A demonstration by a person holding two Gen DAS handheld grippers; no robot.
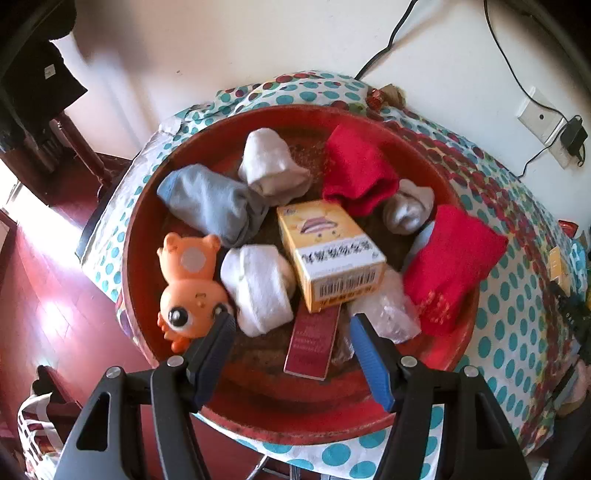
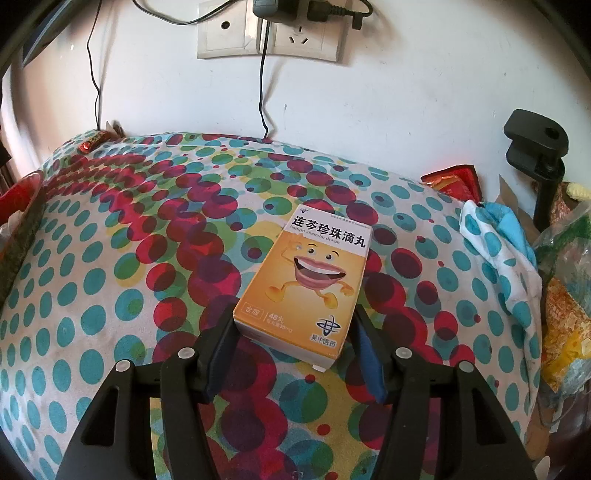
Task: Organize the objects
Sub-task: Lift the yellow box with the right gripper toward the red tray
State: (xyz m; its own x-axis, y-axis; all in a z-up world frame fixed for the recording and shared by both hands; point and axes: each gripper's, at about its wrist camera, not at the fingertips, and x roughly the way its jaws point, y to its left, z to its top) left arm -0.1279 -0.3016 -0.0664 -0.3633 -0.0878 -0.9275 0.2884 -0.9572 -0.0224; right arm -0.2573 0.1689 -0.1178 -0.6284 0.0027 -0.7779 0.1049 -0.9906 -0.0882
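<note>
A round red tray holds several rolled socks, among them a grey-blue one, a white one and a red one. Also in it are an orange toy animal, a yellow medicine box and a flat dark-red box. My left gripper hangs open over the tray's near side, above the dark-red box, gripping nothing. In the right wrist view, my right gripper is shut on the near end of a second yellow medicine box, low over the dotted tablecloth.
A crumpled plastic bag lies in the tray. The tray's edge shows at far left of the right wrist view. Snack packets, a bunched cloth and a black clamp crowd the right side. Cables hang from a wall socket.
</note>
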